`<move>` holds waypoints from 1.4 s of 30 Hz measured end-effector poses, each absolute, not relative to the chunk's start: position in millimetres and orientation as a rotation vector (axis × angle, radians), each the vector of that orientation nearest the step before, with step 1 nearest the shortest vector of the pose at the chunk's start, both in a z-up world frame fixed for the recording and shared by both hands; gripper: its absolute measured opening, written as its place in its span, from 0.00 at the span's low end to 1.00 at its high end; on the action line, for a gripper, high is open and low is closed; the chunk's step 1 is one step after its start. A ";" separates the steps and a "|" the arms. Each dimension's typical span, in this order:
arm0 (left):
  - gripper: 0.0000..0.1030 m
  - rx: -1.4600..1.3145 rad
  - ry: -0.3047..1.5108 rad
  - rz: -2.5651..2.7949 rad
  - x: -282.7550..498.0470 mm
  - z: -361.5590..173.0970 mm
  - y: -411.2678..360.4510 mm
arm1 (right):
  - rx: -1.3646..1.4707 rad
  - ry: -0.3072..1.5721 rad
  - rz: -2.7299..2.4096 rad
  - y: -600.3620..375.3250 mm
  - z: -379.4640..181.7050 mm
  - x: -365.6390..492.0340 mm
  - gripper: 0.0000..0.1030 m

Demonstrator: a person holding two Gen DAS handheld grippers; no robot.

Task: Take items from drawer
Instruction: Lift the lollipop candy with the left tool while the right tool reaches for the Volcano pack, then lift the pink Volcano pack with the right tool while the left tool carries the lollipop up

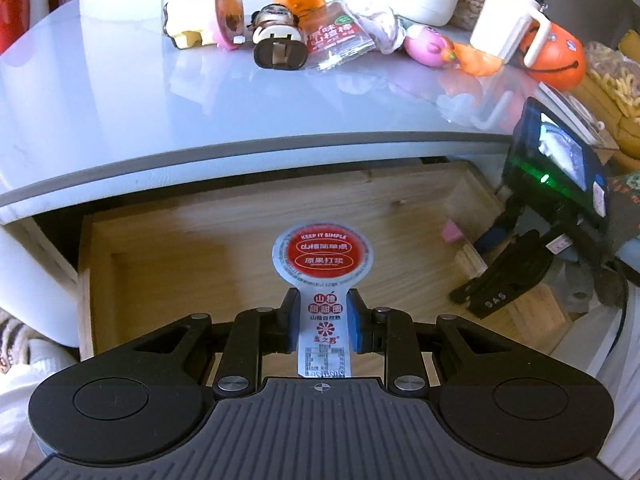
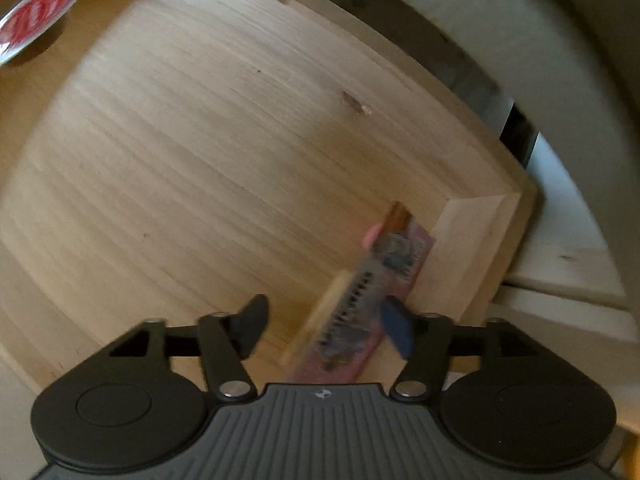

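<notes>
My left gripper (image 1: 323,312) is shut on the white stem of a lollipop-shaped snack packet (image 1: 323,258) with a round red label, held above the open wooden drawer (image 1: 192,236). The same packet's red disc (image 2: 36,16) shows at the top left of the right wrist view. My right gripper (image 2: 325,316) is open inside the drawer (image 2: 200,140), near its right front corner. A pink printed packet (image 2: 384,264) leans against the drawer's side wall, between the fingers and close to the right finger (image 2: 398,328). In the left wrist view the right gripper (image 1: 500,280) reaches in beside that pink packet (image 1: 452,232).
The grey tabletop (image 1: 160,112) above the drawer carries several things: a pink toy (image 1: 228,12), a dark figurine (image 1: 278,40), a red snack bag (image 1: 336,36), a white jug (image 1: 508,20) and an orange smiling ball (image 1: 560,60). Pasta bags (image 1: 616,92) lie at the right.
</notes>
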State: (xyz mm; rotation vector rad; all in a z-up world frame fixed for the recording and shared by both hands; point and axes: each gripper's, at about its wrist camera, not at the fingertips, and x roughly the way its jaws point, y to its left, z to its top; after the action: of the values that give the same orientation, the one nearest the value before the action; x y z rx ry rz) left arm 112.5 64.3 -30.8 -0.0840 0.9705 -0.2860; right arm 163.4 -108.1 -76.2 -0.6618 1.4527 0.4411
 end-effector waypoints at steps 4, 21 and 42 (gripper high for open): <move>0.26 -0.090 0.977 -0.284 113.0 -30.5 65.8 | -0.355 1.525 0.689 -111.0 -57.5 161.1 0.43; 0.26 -0.107 0.997 -0.266 114.3 -29.1 71.8 | -0.538 1.421 0.705 -91.5 -50.0 136.9 0.42; 0.26 -0.084 0.691 -0.299 79.4 82.6 53.6 | -0.124 0.947 0.680 -155.1 164.4 98.3 0.22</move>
State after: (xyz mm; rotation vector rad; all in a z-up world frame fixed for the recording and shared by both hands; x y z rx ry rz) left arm 79.4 53.6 82.6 -0.0845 0.6914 -0.2993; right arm 98.3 -155.1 164.4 -0.1242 0.9467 0.6801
